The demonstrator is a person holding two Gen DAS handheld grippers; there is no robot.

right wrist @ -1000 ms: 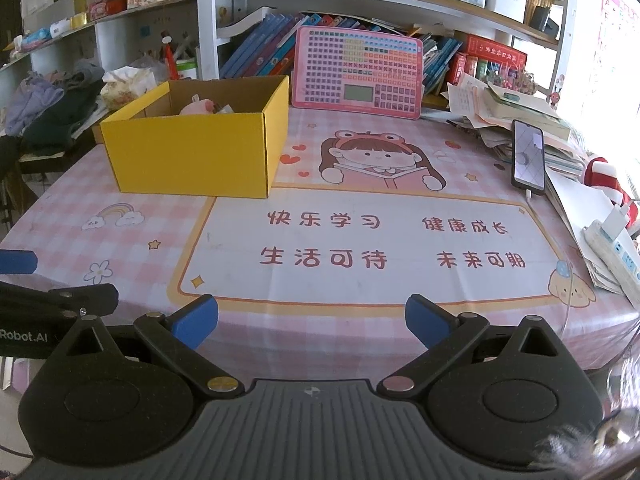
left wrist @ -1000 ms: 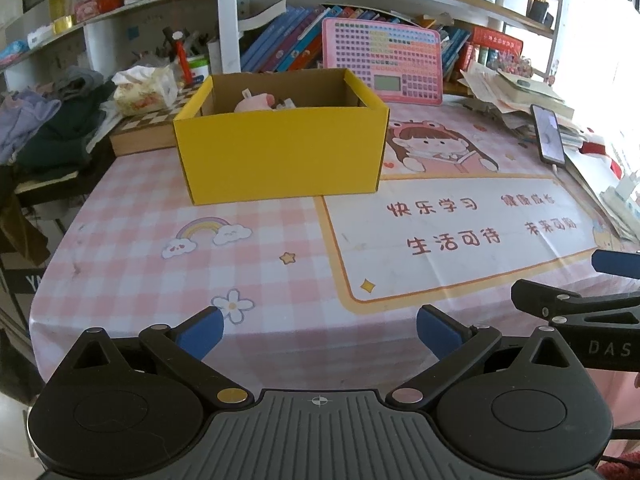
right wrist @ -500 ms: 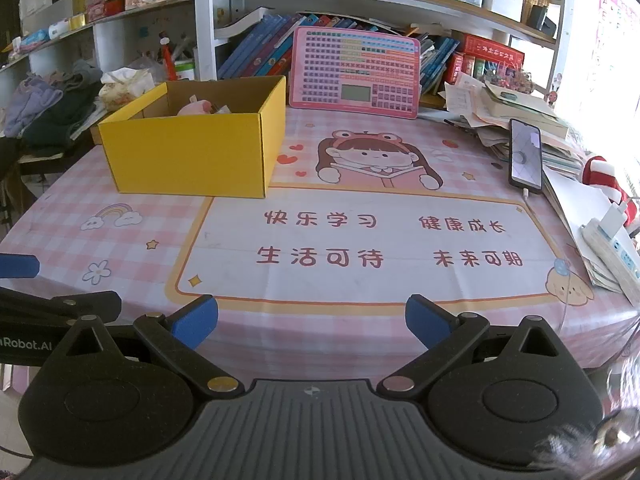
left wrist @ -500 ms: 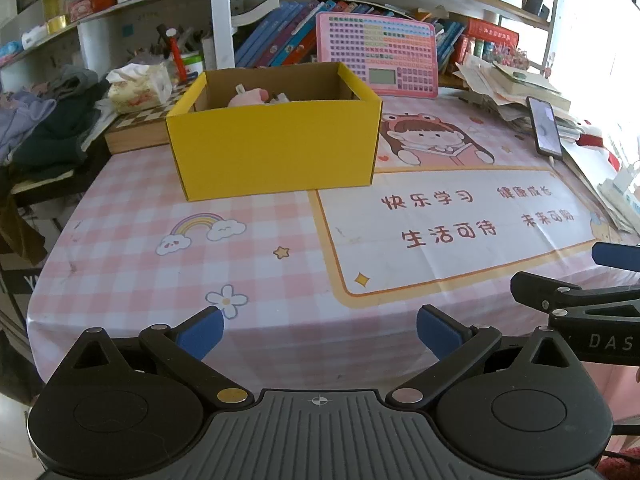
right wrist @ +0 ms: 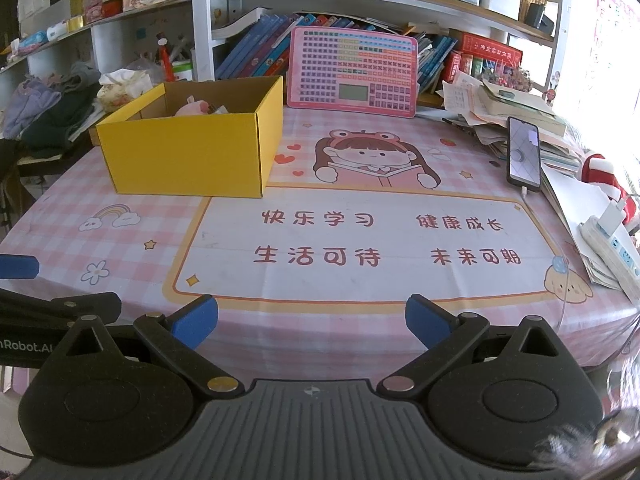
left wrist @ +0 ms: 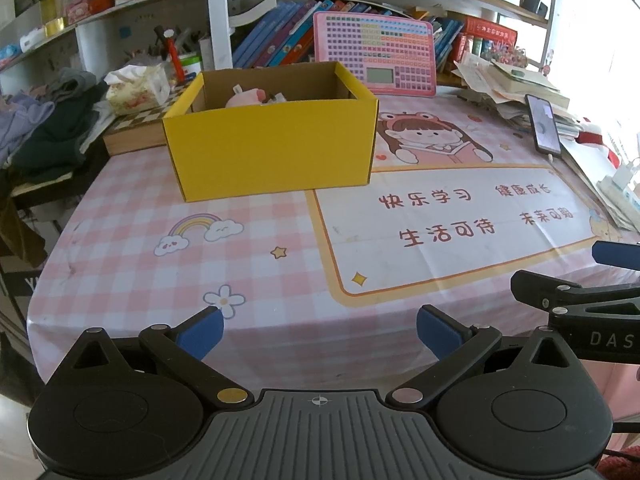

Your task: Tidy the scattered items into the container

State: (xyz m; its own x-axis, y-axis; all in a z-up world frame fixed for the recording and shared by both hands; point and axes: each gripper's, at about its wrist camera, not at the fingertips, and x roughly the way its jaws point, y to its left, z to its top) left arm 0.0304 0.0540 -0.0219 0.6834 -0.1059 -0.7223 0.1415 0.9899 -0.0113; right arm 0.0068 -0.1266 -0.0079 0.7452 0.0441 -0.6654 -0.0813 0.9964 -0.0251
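Both jaws stood released and empty: the left gripper [left wrist: 320, 330] and the right gripper [right wrist: 311, 320] hung over the table's near edge. Only the right wrist view showed the power strip [right wrist: 608, 244] whole; the phone [right wrist: 523, 154] lay beyond. At the far left the yellow box [left wrist: 272, 152] held a pink plush toy [left wrist: 245, 98] beside smaller items too hidden to identify

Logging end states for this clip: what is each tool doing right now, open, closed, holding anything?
Left tool: open, holding nothing.
Right tool: open, holding nothing.
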